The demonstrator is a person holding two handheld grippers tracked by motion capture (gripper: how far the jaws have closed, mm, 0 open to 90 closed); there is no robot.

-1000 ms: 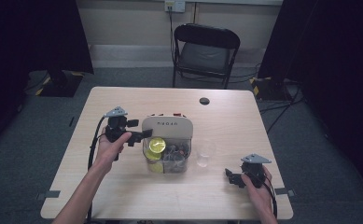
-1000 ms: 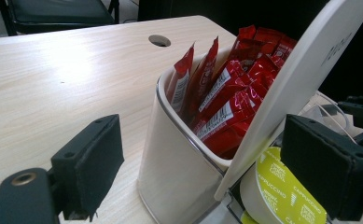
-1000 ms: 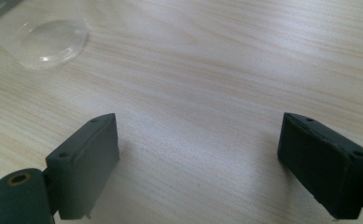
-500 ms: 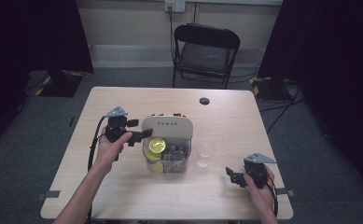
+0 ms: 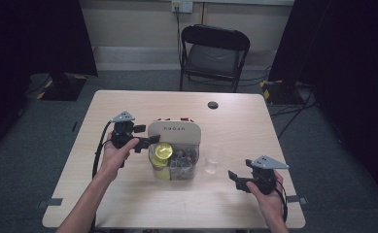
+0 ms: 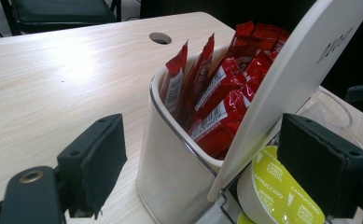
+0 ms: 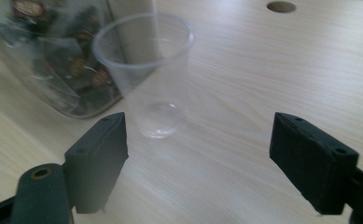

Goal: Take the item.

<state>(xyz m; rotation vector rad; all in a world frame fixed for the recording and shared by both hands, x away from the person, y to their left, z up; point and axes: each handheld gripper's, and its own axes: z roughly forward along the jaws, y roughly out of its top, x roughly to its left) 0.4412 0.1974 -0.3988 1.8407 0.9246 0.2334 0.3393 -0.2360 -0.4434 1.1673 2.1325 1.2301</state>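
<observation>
On the pale wooden worktop (image 5: 128, 204) stands a clear organiser box (image 5: 174, 162) with a white panel (image 5: 174, 131) rising at its back; the grey lettering on that panel is too small to read from the high view and cut off in the left gripper view. The left gripper (image 5: 145, 141) sits at the box's left side, level with a lime-green coffee capsule (image 5: 163, 150) that lies at the top of the clear front part. In the left gripper view its fingers (image 6: 93, 163) stand wide apart with nothing between the pads: one is out over bare wood, the other is just beside the capsule (image 6: 275, 191), whose lid reads "CAPPUCCINO" in white capitals. Whether that finger touches the capsule cannot be told. Behind the panel, a rounded white compartment (image 6: 170, 177) holds upright red sachets (image 6: 216, 102) with white label strips whose print is too fine to read. Dark round capsules (image 5: 184, 158) fill the clear section next to the green one. A clear plastic cup (image 5: 211, 160) stands upright just right of the box. The right gripper (image 5: 239, 179) is near the front right of the worktop, apart from the cup, its fingers (image 7: 97, 158) spread wide and empty, with the cup (image 7: 146, 70) ahead of them. A round cable hole (image 5: 213, 105) lies toward the far edge, and a black folding chair (image 5: 213, 51) stands beyond.
</observation>
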